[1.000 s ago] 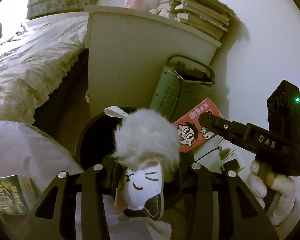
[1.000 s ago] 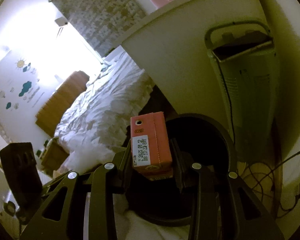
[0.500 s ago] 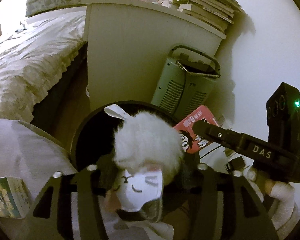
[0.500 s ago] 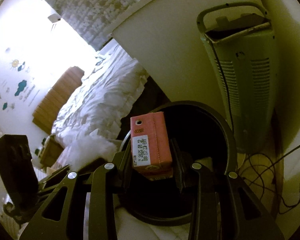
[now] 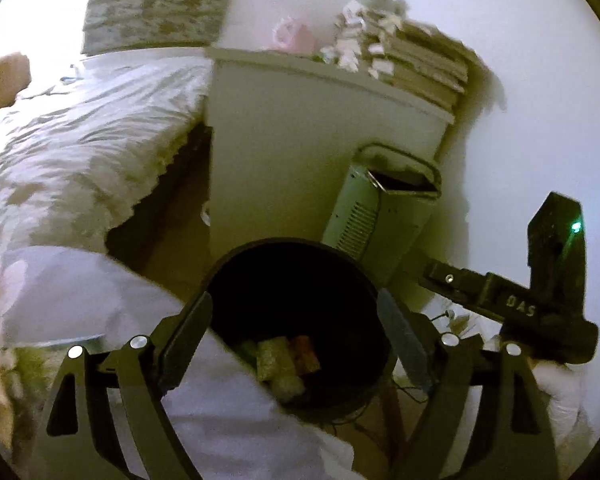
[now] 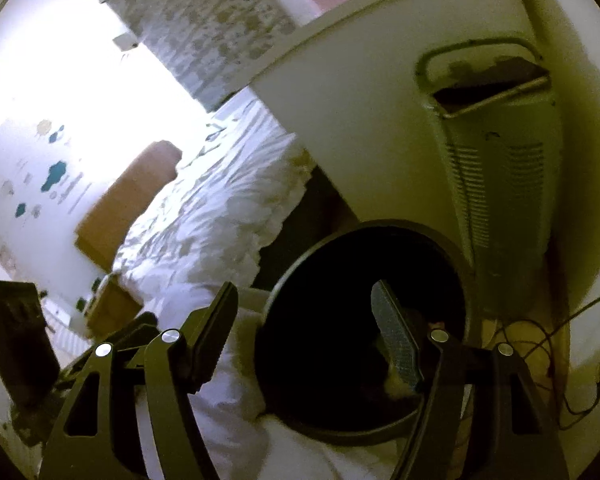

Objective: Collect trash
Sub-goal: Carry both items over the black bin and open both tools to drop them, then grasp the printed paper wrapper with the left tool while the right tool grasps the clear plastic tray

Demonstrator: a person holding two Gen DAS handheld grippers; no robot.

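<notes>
A round black trash bin (image 5: 236, 280) stands on the floor below both grippers; it also shows in the right wrist view (image 6: 300, 276). Inside it lie several pieces of trash (image 5: 284, 364), among them a pale roll and a reddish carton. My left gripper (image 5: 296, 344) is open and empty above the bin's near rim. My right gripper (image 6: 306, 332) is open and empty over the bin; its body shows in the left wrist view (image 5: 512, 312) at the right.
A white cabinet (image 5: 300, 152) with stacked books (image 5: 412, 64) stands behind the bin. A pale green heater (image 5: 380, 216) stands beside it. A bed (image 5: 68, 148) lies to the left. A white sheet (image 5: 112, 308) covers the near left. Cables (image 6: 540, 344) lie on the floor.
Both grippers have opened. The fluffy white toy has left my left gripper and the red carton has left my right gripper; trash now lies in the bin.
</notes>
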